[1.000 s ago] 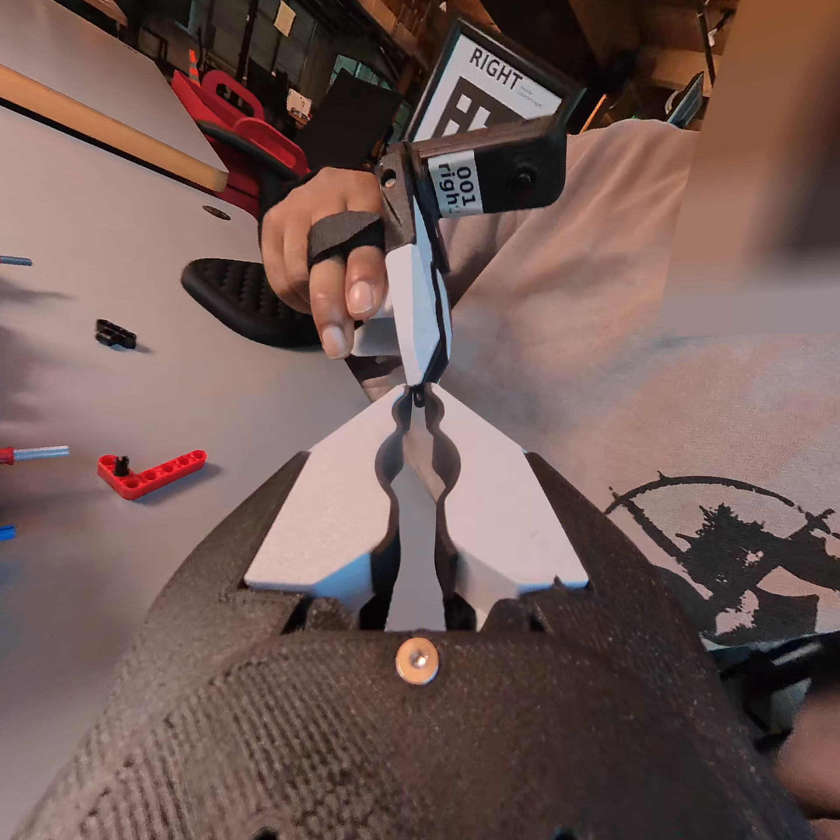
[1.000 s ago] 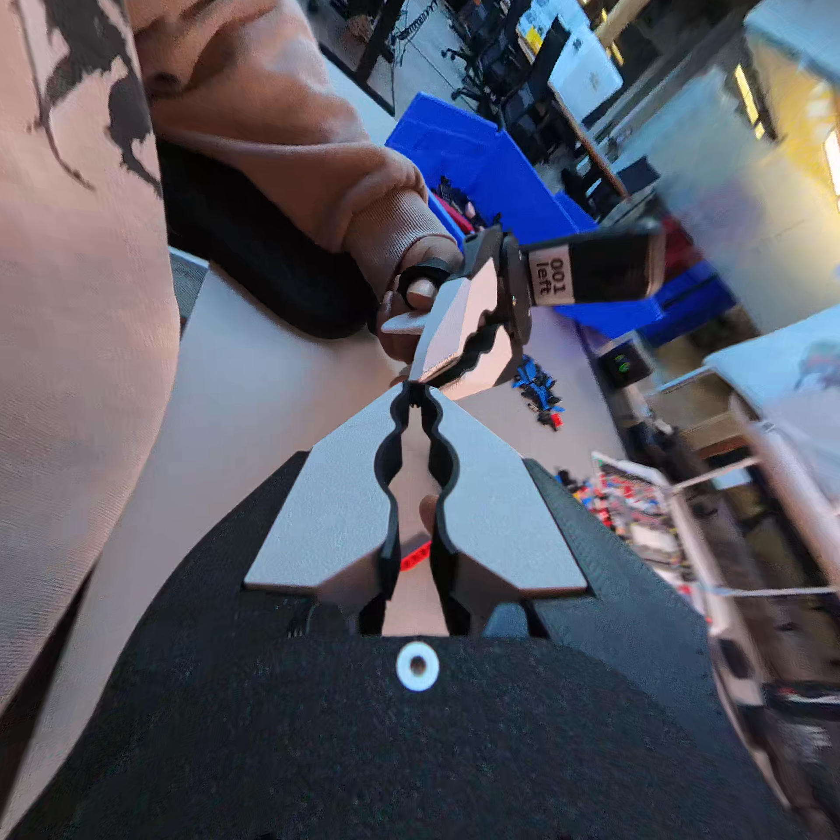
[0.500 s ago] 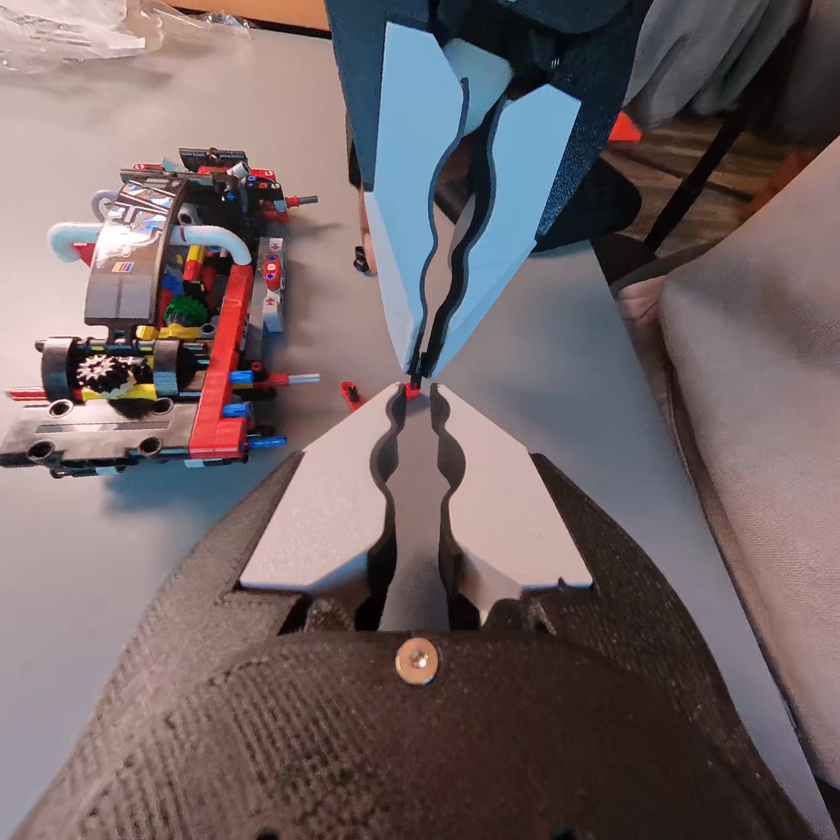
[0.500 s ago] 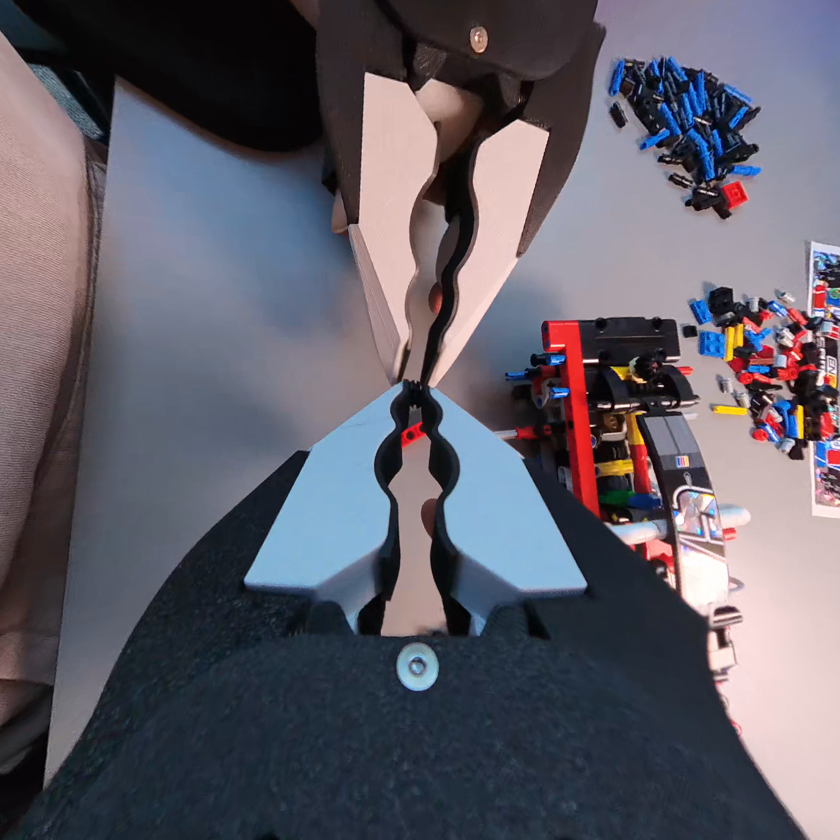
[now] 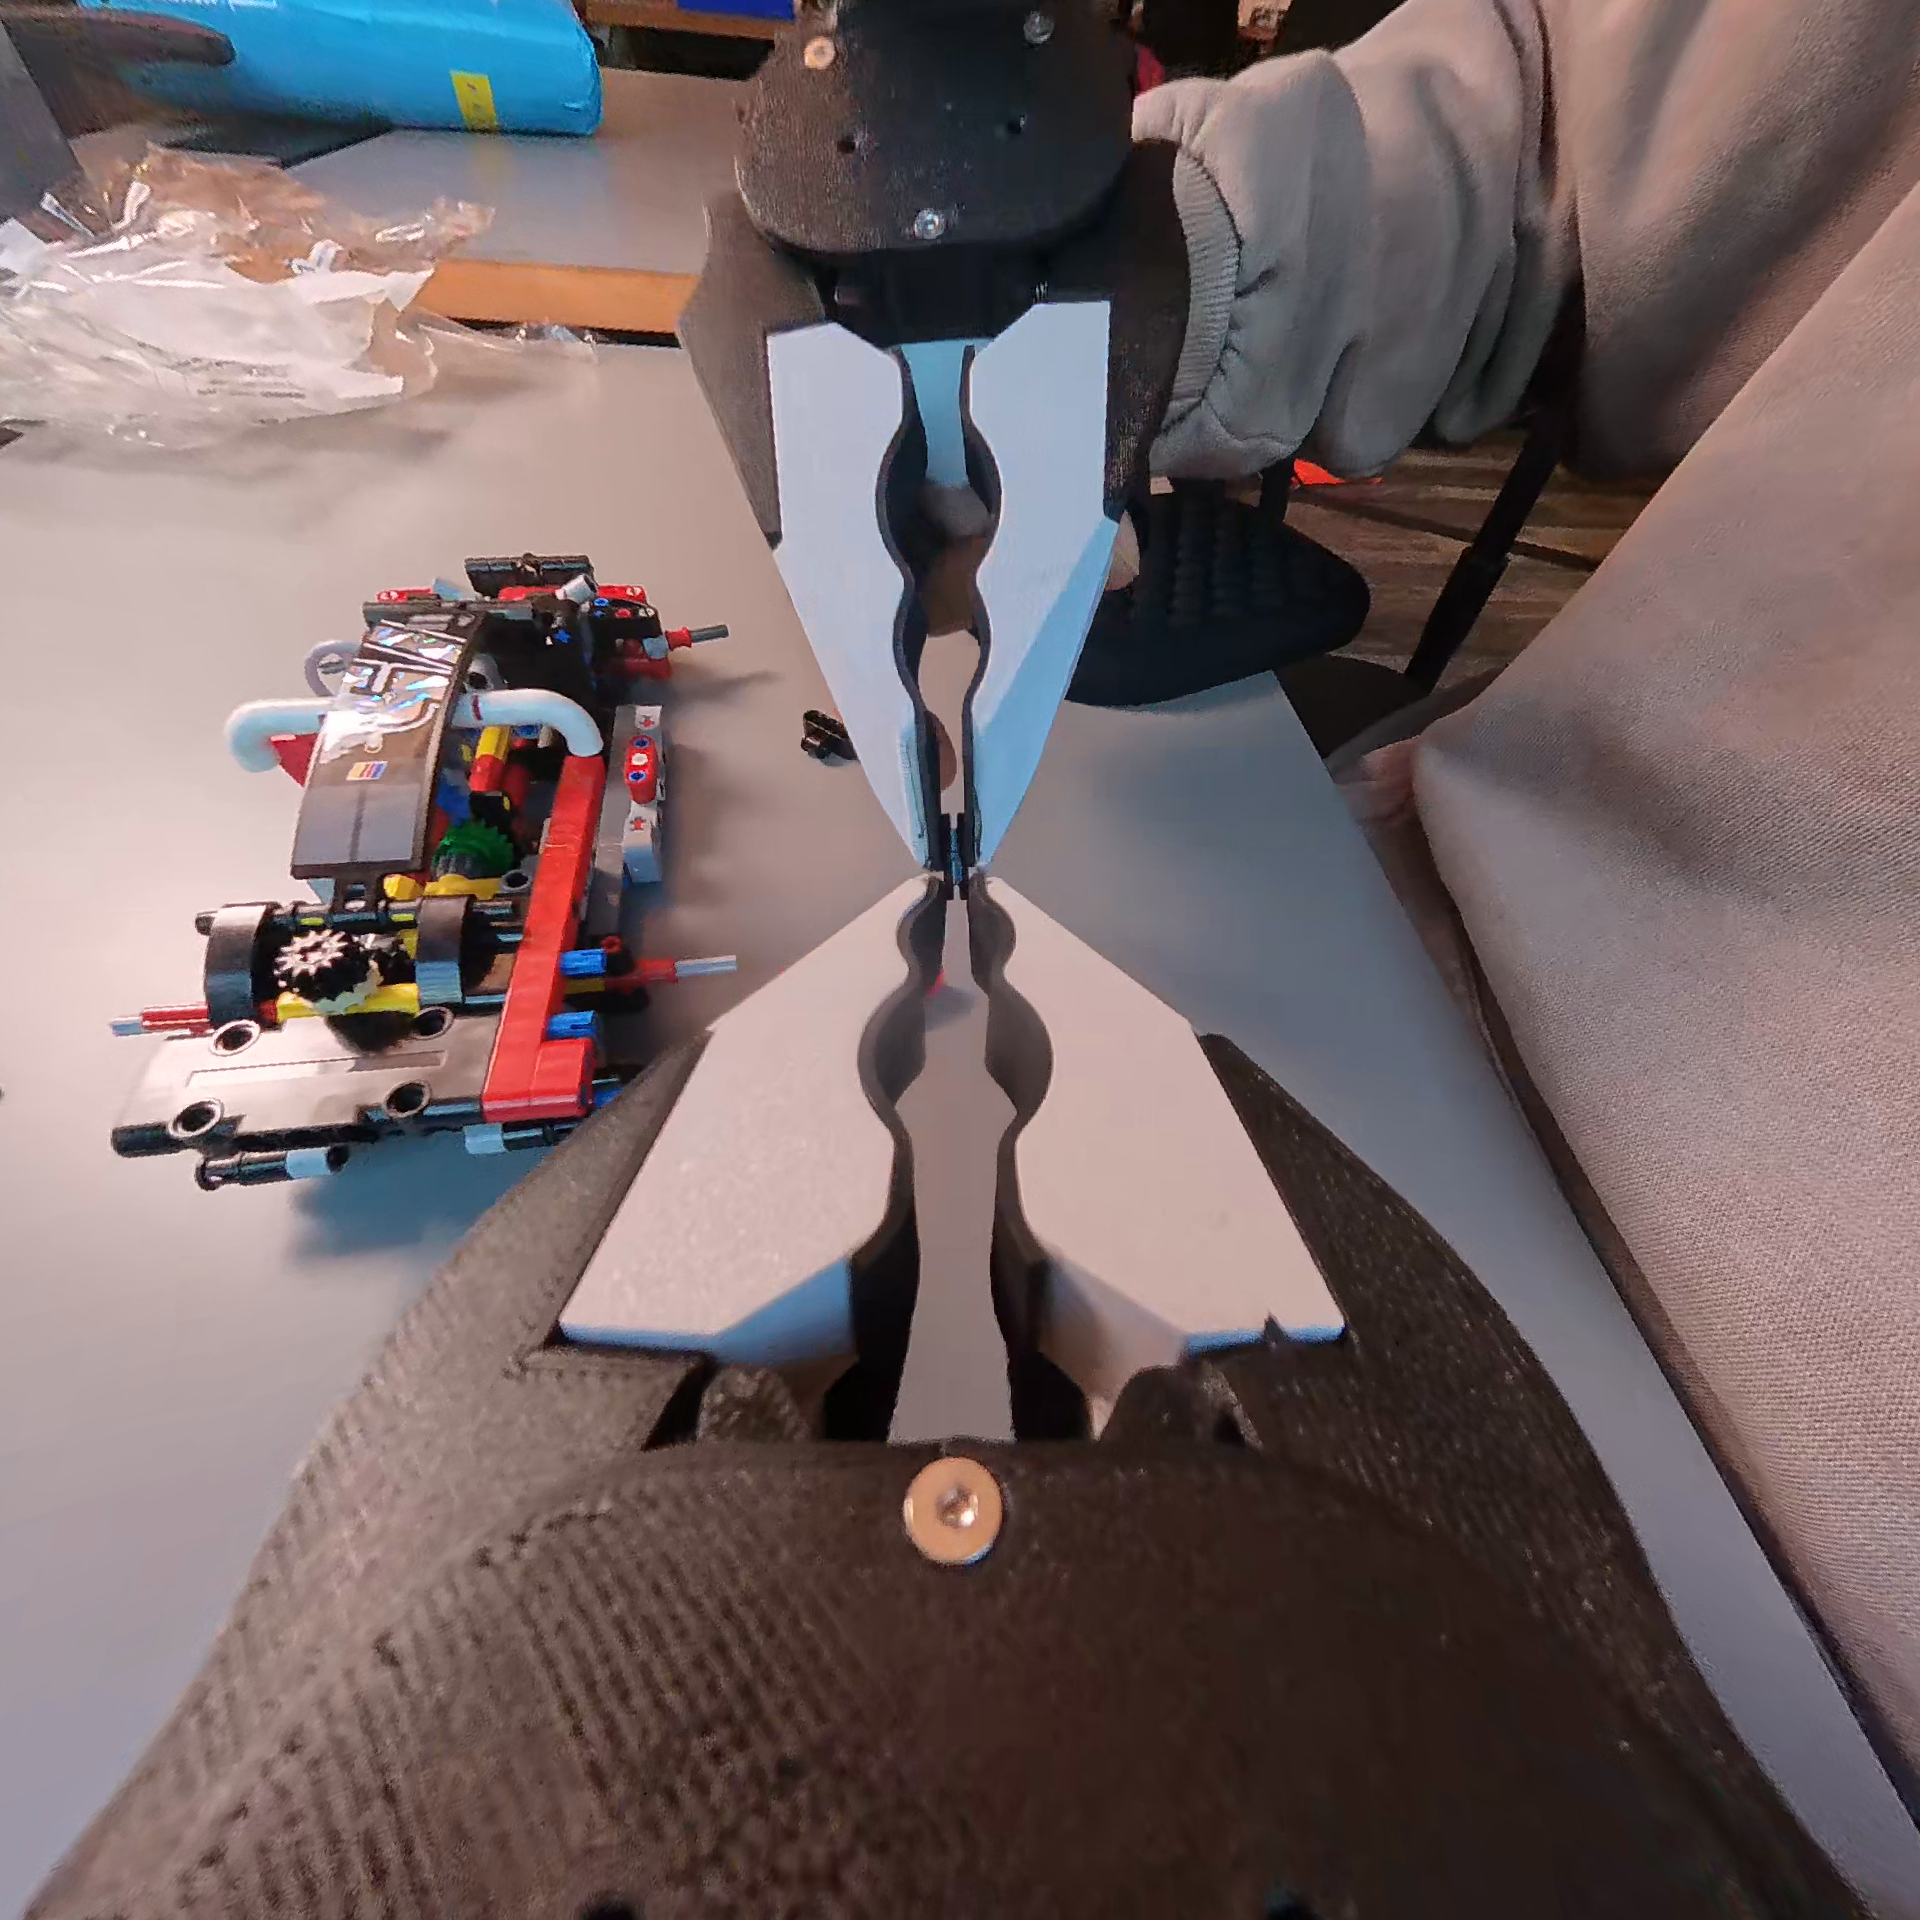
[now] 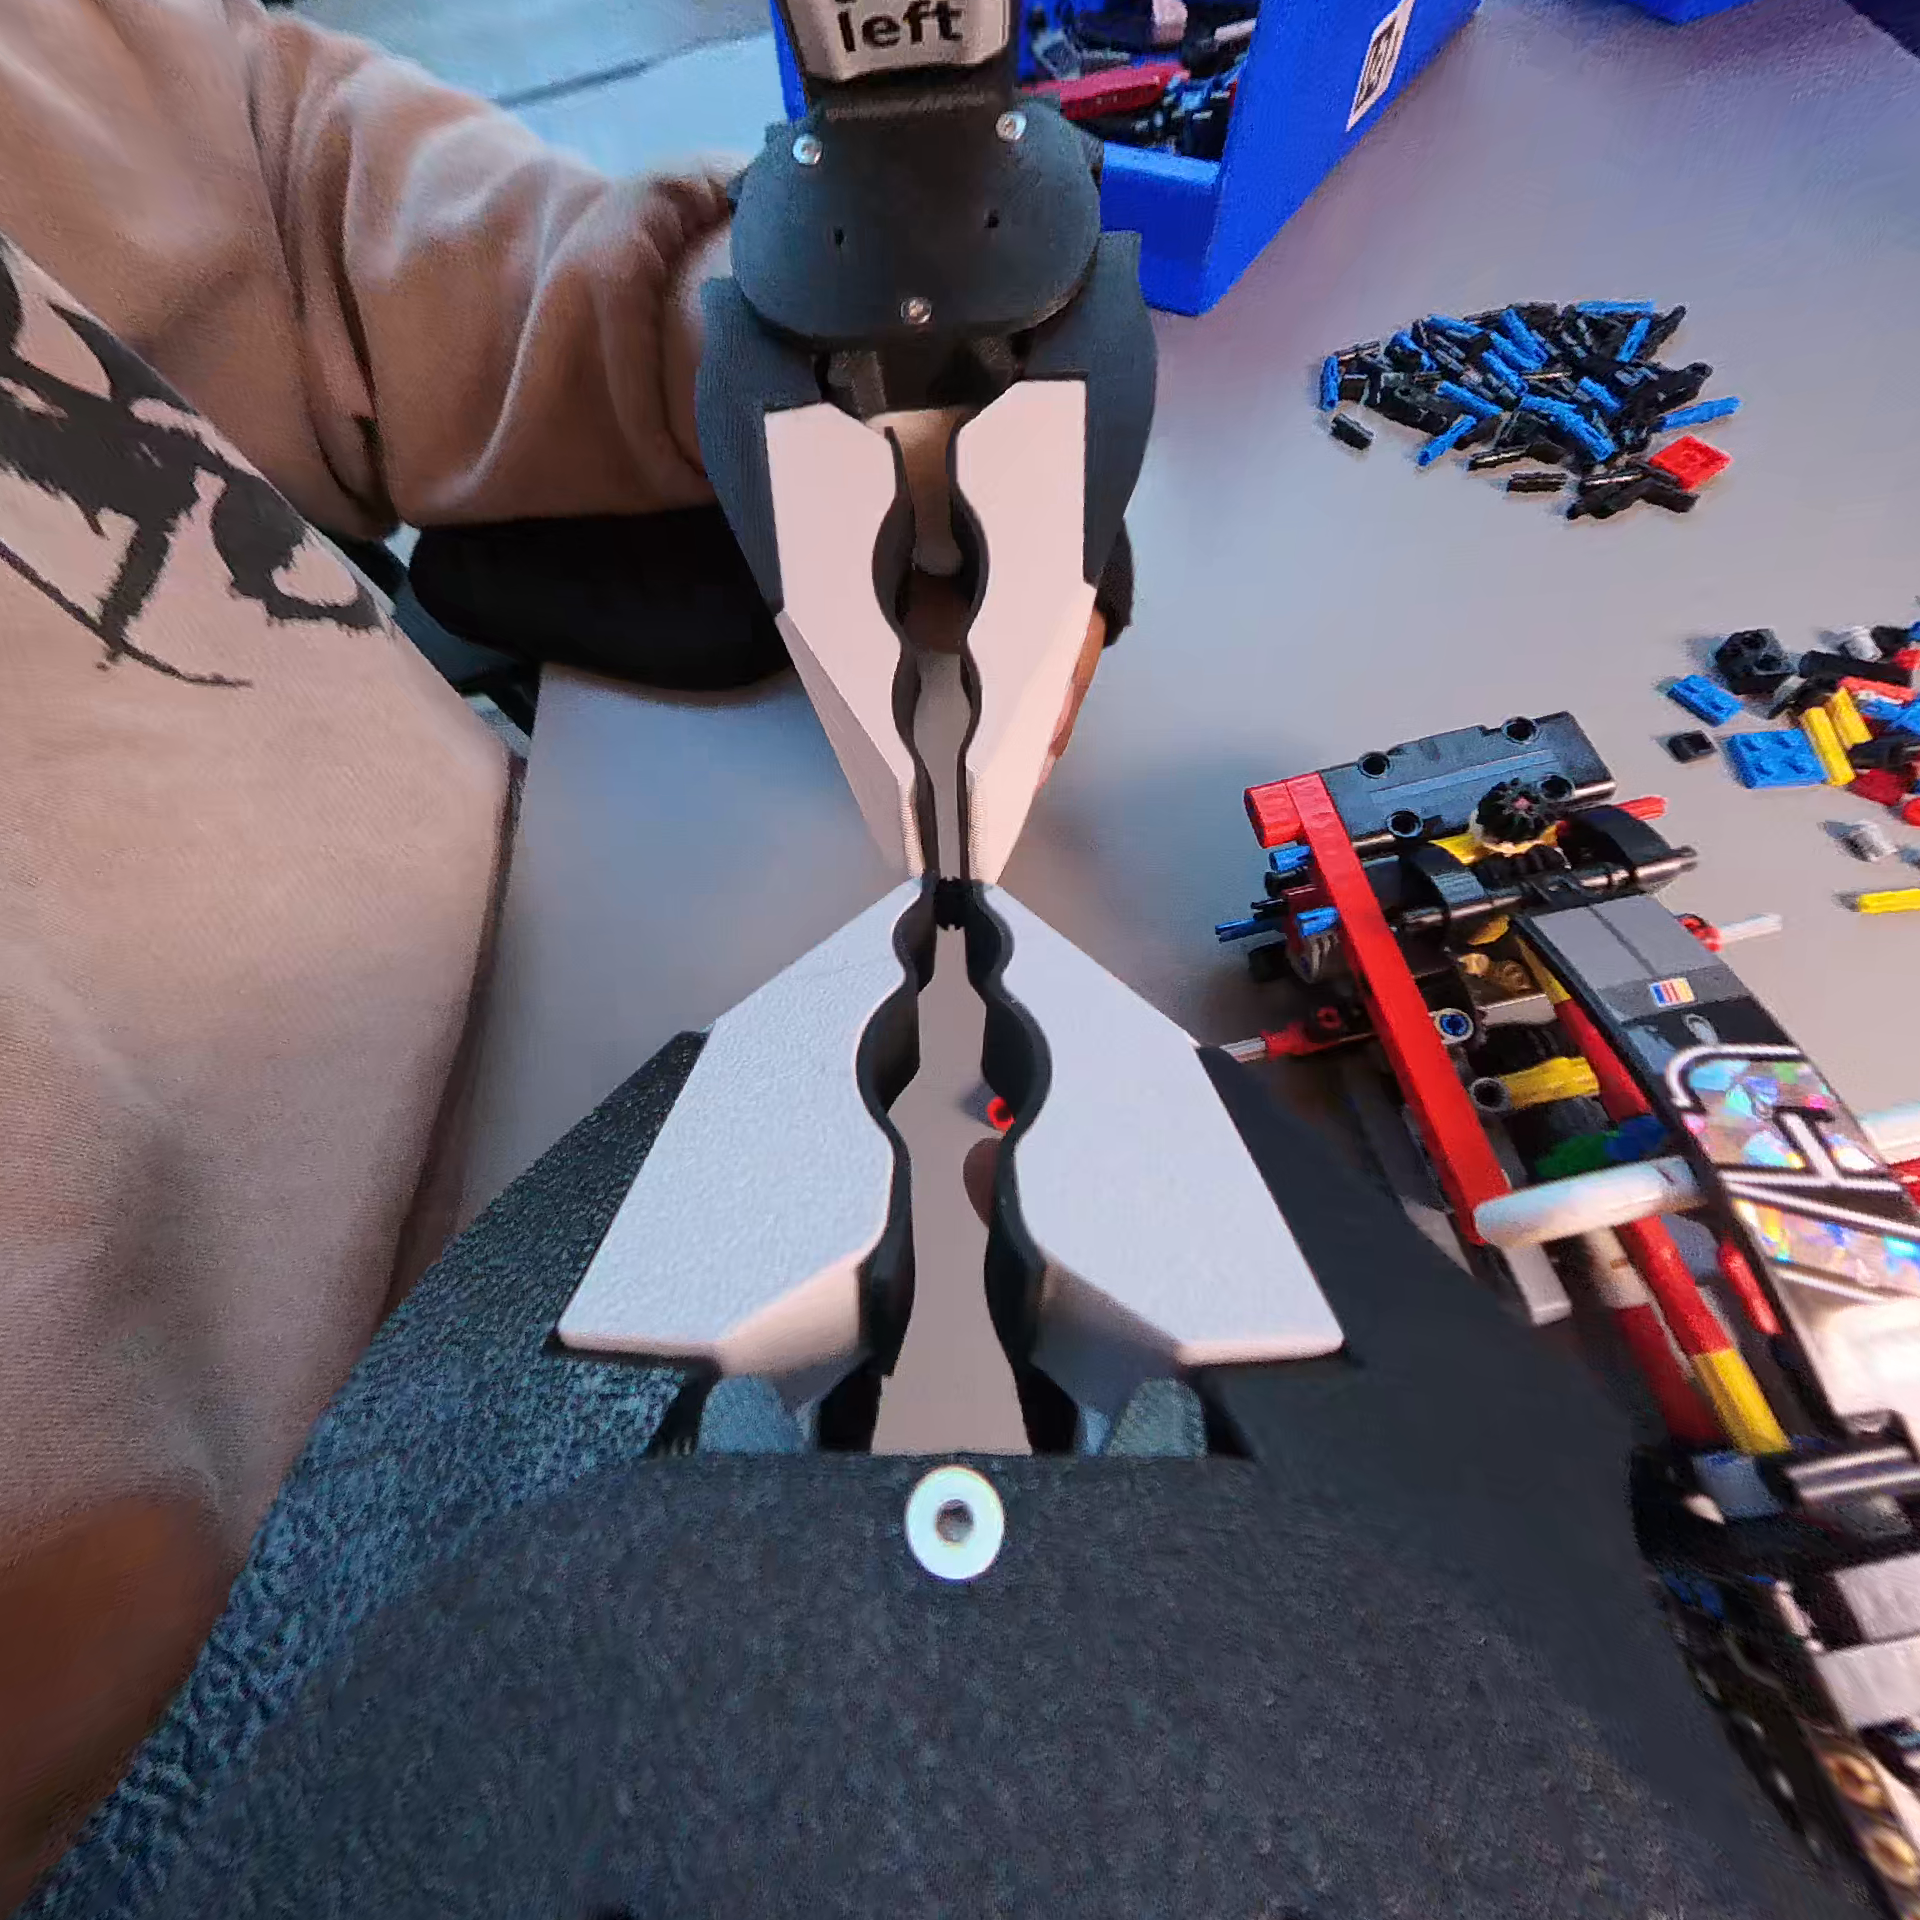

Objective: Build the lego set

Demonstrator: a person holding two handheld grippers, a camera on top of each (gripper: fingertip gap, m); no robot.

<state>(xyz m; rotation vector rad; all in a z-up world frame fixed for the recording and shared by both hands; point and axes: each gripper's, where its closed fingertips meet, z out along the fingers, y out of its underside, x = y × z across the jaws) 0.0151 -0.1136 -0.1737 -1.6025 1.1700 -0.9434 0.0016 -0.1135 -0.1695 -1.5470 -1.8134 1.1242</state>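
A small black Lego piece (image 5: 951,857) is pinched between the two grippers, which meet tip to tip above the grey table (image 5: 1195,883). My left gripper (image 5: 949,899) is closed around its near end. My right gripper (image 5: 948,847) comes in from above and is shut on its other end. In the right wrist view the piece (image 6: 951,902) sits in my right gripper (image 6: 951,909), with the left gripper (image 6: 943,862) opposite. The part-built Lego car (image 5: 416,883) lies to the left, and shows at the right in the right wrist view (image 6: 1455,997). A small red piece (image 5: 940,982) shows below the tips.
A pile of blue and black pins (image 6: 1517,405), mixed loose bricks (image 6: 1818,727) and a blue box (image 6: 1299,156) lie beyond the car. Plastic bags (image 5: 187,312) lie at the back. A loose black piece (image 5: 821,732) lies near the car. The person's torso (image 5: 1714,935) sits against the table edge.
Both grippers have tilted from facing the person and the room down to the table. They stay tip to tip, and the right gripper now lines up straight with the left.
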